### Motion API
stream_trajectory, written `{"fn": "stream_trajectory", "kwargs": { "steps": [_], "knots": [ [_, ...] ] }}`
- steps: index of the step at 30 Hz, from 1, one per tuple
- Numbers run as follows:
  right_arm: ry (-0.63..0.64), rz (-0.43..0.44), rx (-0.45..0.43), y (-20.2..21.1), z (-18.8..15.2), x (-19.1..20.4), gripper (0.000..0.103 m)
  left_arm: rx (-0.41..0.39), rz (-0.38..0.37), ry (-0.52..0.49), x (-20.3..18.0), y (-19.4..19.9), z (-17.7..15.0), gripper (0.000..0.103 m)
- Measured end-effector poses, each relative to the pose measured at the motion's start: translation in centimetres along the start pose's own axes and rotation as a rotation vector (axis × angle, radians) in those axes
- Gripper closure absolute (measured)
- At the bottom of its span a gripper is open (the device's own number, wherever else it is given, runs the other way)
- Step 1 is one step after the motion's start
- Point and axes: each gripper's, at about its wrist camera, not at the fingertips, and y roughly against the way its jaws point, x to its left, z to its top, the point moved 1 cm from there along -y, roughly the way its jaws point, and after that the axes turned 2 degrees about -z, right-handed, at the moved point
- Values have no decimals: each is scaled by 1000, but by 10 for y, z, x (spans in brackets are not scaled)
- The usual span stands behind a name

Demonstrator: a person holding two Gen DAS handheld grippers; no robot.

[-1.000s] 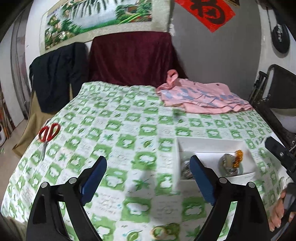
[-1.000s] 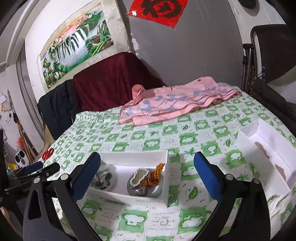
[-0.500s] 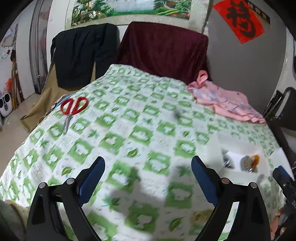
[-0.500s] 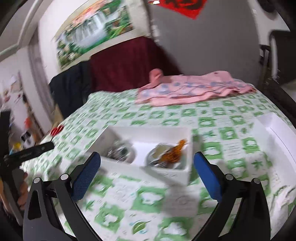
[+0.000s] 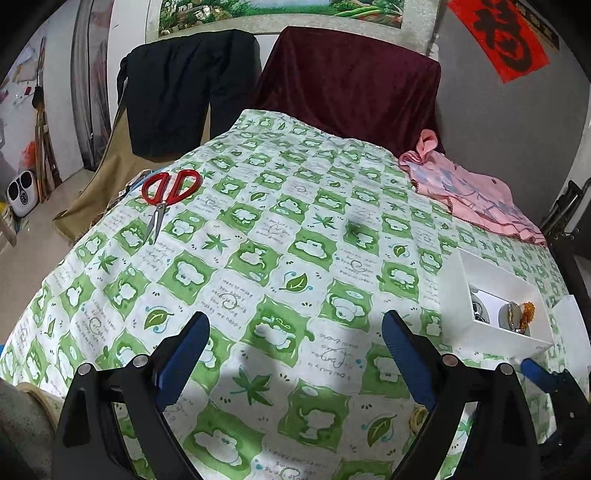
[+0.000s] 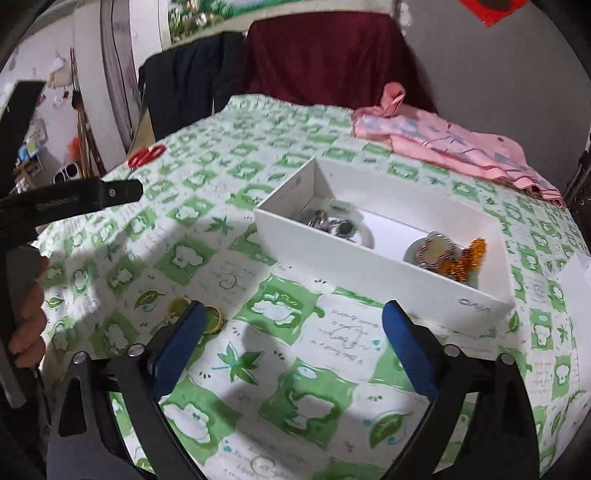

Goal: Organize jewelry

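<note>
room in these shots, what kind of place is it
Probably a lived-in home room, not a lab: a table under a green patterned tablecloth, a landscape painting on the wall, and clothes like the pink garment lying about.

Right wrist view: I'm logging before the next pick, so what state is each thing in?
White box: open, jewelry inside.
Gold rings: loose on the cloth, outside the box.
Scissors: closed, lying flat.
Right gripper: open, empty, just closing slightly.
Left gripper: open, empty.

Table covered by a green-and-white checked cloth (image 5: 258, 258). Directly on it: red-handled scissors (image 5: 166, 194), pink garment (image 5: 476, 199), open white box (image 6: 388, 258), 2 gold rings (image 6: 199, 314).
</note>
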Motion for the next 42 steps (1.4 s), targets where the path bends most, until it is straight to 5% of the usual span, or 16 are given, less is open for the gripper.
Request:
{"fn": "stream_trajectory", "kwargs": {
  "steps": [9,17,23,31,36,39,42],
  "knots": [
    [82,-73,83,-20,0,16,13,2,27,-28,-6,-1,-2,8],
    [-27,-163,109,-13,-11,-26,13,-4,33,-30,-7,0,-2,6],
    [-124,1,73,-1,-11,-30,13,-2,41,-49,-11,0,-3,6],
    [55,-64,94,-18,-2,19,15,-1,45,-40,-8,-1,-2,6],
    [66,-34,136,-23,-3,20,15,2,43,-48,-10,-1,-3,6],
    [49,-127,141,-26,-1,5,15,1,46,-49,-10,-1,-3,6],
    [-36,-113,155,-25,-6,-17,15,4,41,-45,-11,-1,-3,6]
  ]
}}
